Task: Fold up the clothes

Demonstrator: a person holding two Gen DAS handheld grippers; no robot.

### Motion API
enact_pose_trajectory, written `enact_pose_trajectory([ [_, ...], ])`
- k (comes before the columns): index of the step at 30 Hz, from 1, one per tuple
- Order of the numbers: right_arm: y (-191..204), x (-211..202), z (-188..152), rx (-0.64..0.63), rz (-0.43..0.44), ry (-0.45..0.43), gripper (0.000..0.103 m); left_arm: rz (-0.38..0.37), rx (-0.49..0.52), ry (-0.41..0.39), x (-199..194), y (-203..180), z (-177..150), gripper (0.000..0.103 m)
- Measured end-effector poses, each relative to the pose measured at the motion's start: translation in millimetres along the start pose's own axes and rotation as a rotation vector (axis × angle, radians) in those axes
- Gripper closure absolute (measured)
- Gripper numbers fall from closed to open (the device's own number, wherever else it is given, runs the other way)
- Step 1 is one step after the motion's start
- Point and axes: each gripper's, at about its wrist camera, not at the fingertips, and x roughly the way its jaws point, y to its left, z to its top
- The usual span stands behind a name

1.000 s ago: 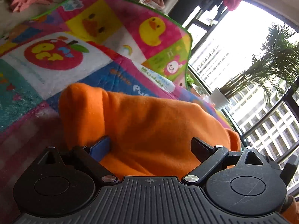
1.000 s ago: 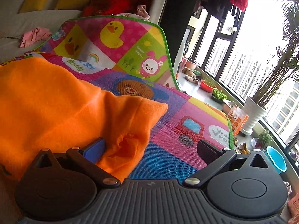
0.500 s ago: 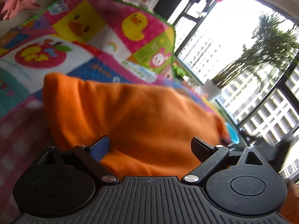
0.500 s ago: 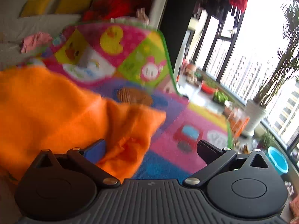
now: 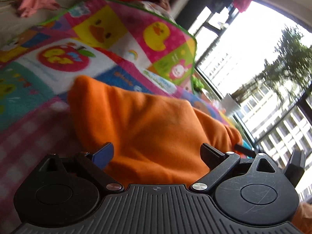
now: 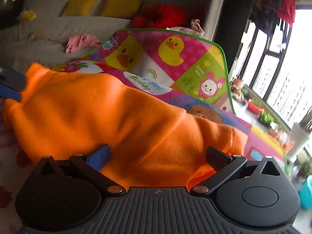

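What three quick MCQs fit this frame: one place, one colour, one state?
1. Where does the garment lie?
A. on the mat
B. on a chair
C. hung at a window

2. What colour are the cushions at the back?
A. blue
B. yellow
C. white

3. How is the right gripper?
A. shut on the garment
B. shut on nothing
C. open, with the garment between its fingers

Key:
1 A: the orange cloth is spread over the patterned mat.
2 B: both cushions show yellow against the pale wall.
3 C: the two fingers stand wide apart, with cloth filling the gap.
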Motion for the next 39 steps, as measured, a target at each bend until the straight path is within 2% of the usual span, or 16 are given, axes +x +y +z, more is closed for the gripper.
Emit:
enact_pose_trajectory([
  [2, 0, -1, -3, 0.009, 0.002, -0.01, 0.0, 0.01, -0.04, -0.023, -12, 8, 0, 0.005],
  [6, 0, -3, -5, 0.024, 0.007, -0.015, 0.0, -0.01, -0.187, -0.005, -13, 38, -9, 0.006],
  [10, -1, -3, -6, 0.032, 0.007, -0.021, 0.0, -0.045, -0.219, 0.015, -6, 43, -11, 0.02],
  [12, -1, -4, -6, 0.036, 0.008, -0.023, 0.0, -0.051, -0.225, 0.025, 2, 41, -10, 0.021],
  [15, -1, -4, -6, 0.042, 0.011, -0.026, 0.0, -0.028, -0.189, 0.021, 11, 33, -6, 0.022],
  [17, -1, -4, -6, 0.044, 0.01, -0.028, 0.0, -0.005, -0.162, 0.024, 15, 28, -5, 0.031],
  [21, -1, -5, -6, 0.047, 0.009, -0.031, 0.0, 0.037, -0.119, 0.028, 19, 21, -4, 0.033],
  [28, 2, -8, -6, 0.038, -0.009, -0.044, 0.0, 0.035, -0.11, 0.022, 17, 22, -6, 0.035],
  [32, 17, -24, 0, -0.044, -0.054, -0.093, 0.0, 0.033, -0.092, 0.02, 16, 22, -7, 0.04],
  [36, 34, -53, 14, -0.099, 0.042, -0.172, 0.0, 0.02, -0.09, 0.021, 16, 26, -7, 0.042],
  [39, 46, -54, 20, -0.11, 0.091, -0.155, 0.0, 0.01, -0.095, 0.019, 15, 28, -8, 0.043],
])
